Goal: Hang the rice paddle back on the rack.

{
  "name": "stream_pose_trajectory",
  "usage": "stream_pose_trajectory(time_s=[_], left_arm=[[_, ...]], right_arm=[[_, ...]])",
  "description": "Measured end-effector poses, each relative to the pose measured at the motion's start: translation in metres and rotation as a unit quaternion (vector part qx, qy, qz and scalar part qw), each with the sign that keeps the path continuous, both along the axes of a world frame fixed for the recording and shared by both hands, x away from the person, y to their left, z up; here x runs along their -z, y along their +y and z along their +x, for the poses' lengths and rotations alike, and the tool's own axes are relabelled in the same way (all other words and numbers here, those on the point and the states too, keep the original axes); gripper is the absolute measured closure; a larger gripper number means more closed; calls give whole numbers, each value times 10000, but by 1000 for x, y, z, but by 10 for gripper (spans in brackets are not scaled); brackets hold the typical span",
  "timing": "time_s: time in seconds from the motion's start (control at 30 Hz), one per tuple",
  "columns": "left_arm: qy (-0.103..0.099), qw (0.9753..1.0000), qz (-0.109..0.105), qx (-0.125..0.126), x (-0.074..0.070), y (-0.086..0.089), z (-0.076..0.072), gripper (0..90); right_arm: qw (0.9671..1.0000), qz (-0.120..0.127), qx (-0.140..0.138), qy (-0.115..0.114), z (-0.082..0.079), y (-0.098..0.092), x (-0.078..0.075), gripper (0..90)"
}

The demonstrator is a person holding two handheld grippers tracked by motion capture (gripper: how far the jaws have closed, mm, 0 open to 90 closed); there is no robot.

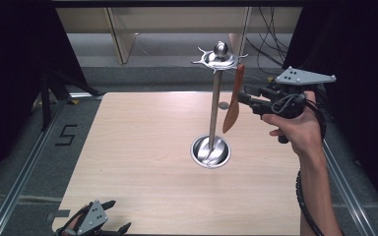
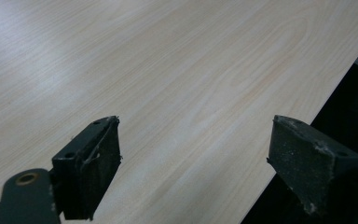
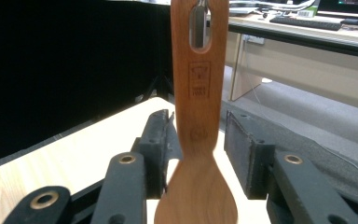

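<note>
A wooden spoon [image 1: 232,113] hangs bowl down and a little tilted from a hook on the crown of a metal utensil stand [image 1: 215,98]. The stand's round base [image 1: 210,156] sits mid-table. My right gripper [image 1: 242,96] reaches in from the right, its jaws on either side of the handle. In the right gripper view the spoon [image 3: 199,93] stands between the pads of the right gripper [image 3: 198,116], with a narrow gap on the right side; the hook [image 3: 199,25] passes through the handle's slot. My left gripper [image 1: 119,215] rests open at the table's near left edge, and the left gripper [image 2: 196,123] holds nothing.
The wooden table [image 1: 142,162] is bare around the stand. A small round mark [image 1: 223,105] lies behind the pole. Metal rails [image 1: 24,172] run along both sides, and black curtains and cables stand beyond the far edge.
</note>
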State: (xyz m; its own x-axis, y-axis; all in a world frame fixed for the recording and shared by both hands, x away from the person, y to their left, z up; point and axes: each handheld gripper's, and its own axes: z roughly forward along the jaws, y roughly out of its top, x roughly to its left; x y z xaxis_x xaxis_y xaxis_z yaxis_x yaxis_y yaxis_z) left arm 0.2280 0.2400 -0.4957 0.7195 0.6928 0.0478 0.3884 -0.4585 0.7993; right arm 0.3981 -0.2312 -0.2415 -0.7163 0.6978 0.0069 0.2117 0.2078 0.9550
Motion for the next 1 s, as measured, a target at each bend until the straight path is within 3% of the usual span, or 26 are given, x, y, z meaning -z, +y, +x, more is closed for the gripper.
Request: stream_pose_trajectory(time_s=[0.13, 0.23, 0.37, 0.4, 0.43, 0.5, 0.57, 0.63, 0.77, 1.0], left_arm=[[41, 9999, 108, 41, 0, 0, -1, 160], [10, 10000, -22, -8, 1, -1, 0, 160], [-5, 10000, 58, 23, 0, 0, 0, 160], [-14, 10000, -43, -30, 0, -1, -1, 160], [-22, 10000, 77, 5, 0, 0, 0, 160], [-8, 10000, -6, -8, 0, 0, 0, 160], [-44, 9999, 92, -41, 1, 0, 1, 160], [-9, 10000, -9, -20, 0, -1, -1, 160], [-8, 10000, 19, -24, 0, 0, 0, 160], [-21, 10000, -14, -26, 0, 0, 0, 161]], right_arm=[[10000, 50, 64, -56, -5, -3, 2, 576], [9998, 57, 55, -155, -9, -8, 4, 548], [9999, 89, 119, -31, -15, -11, 9, 500], [9998, 77, 173, -83, -17, -13, 11, 495], [9997, 77, 173, -139, -19, -15, 13, 492], [9998, 119, 149, -109, -24, -18, 17, 475], [9997, 140, 179, -123, -29, -21, 21, 461], [9996, 89, 167, -188, -32, -25, 26, 455], [9998, 101, 181, -69, -35, -25, 33, 433], [9999, 27, 138, -65, -37, -22, 45, 422]])
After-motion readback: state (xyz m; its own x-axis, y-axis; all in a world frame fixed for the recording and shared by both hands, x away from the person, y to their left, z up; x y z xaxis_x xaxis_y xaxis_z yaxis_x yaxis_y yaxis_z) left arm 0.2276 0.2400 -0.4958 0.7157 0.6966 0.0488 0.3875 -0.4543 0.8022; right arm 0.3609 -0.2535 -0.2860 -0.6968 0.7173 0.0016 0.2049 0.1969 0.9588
